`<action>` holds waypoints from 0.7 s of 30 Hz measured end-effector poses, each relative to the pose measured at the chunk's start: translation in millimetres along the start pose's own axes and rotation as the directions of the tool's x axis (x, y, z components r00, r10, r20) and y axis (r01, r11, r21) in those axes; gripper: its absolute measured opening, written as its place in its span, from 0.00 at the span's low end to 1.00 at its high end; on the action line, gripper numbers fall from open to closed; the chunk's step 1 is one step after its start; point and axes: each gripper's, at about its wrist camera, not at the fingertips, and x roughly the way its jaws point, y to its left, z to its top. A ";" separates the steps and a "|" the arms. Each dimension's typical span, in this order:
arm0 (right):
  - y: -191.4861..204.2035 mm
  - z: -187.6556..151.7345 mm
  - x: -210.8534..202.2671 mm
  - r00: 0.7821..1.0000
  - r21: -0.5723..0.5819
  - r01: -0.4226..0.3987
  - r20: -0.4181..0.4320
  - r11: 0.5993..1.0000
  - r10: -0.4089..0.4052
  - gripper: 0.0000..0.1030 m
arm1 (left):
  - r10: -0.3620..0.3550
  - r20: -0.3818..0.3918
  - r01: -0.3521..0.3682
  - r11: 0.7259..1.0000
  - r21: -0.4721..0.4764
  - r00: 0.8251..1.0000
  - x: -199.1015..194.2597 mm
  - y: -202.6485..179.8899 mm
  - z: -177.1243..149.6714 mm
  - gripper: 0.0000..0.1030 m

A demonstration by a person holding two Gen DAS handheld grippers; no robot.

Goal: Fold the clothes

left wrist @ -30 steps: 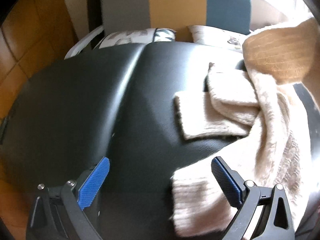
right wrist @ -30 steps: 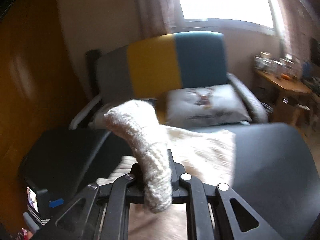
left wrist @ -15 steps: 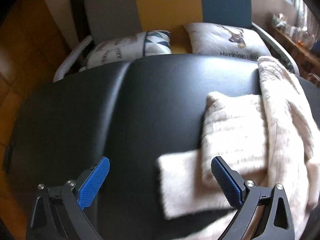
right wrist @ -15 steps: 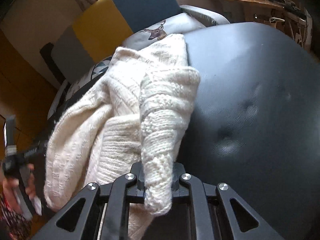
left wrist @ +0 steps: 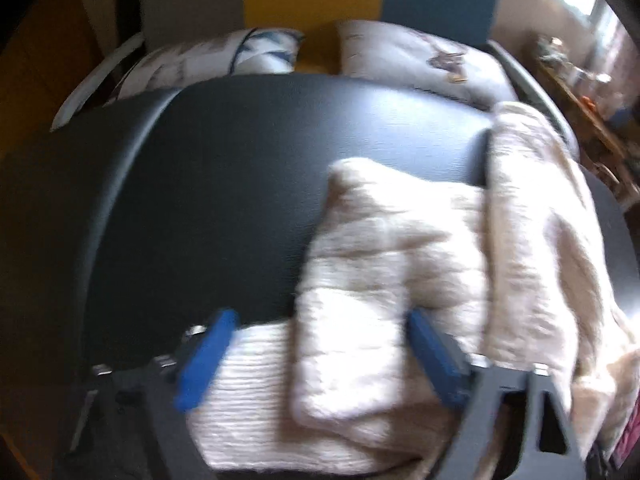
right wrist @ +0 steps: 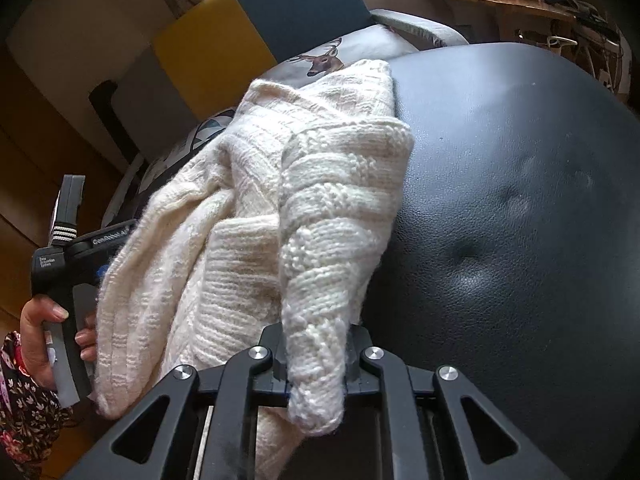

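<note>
1. Right hand-held gripper [right wrist: 316, 356]: nearest item in the right wrist view. Black linkage, jaws clenched on a rolled fold of knit, which stands up between them and spills over the front of them.

2. Left hand-held gripper [left wrist: 320, 356]: nearest item in the left wrist view. 2 blue-padded fingers [left wrist: 204, 364], jaws closing, set to either side of a folded end of knit. The picture is blurred; the pads do not appear to press on the wool. In the right wrist view its black handle sits at the left edge, gripped by a hand [right wrist: 44, 336] with a floral sleeve [right wrist: 24, 412] at the wrist.

3. Cream knit sweater [right wrist: 256, 220]: chunky ribbed wool, bunched in loose folds. It lies on the black padded surface, running from the near edge toward the far edge. In the left wrist view it covers the right half of the surface [left wrist: 400, 264], with a ribbed band nearest the camera.

4. Black padded surface [right wrist: 520, 220]: leather-look, dimpled in places. Its left part is bare in the left wrist view.

5. Sofa [right wrist: 240, 28]: just beyond the surface; back panels in grey, mustard and teal.

6. 2 cushions on the sofa: deer-print cushion [right wrist: 332, 56] and geometric-print cushion [left wrist: 240, 52].

7. Wooden side table [right wrist: 500, 0]: farthest item, at upper right, carrying jars and small clutter.
</note>
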 end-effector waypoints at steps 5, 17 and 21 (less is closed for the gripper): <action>3.2 -0.5 1.5 1.000 0.005 -0.003 -0.002 1.000 0.003 0.13 | -0.032 0.021 0.030 0.996 0.080 0.999 -15.4 -22.7 -1.4 0.15; -1.8 31.1 -69.2 0.985 0.001 0.031 0.167 1.000 -0.031 0.13 | -0.171 0.054 0.167 0.984 0.069 0.984 -61.5 9.3 -13.3 0.13; -16.0 50.1 -98.0 0.961 0.015 0.104 0.255 0.994 -0.104 0.13 | -0.157 0.055 0.154 0.987 0.052 0.986 -48.9 15.4 -23.8 0.13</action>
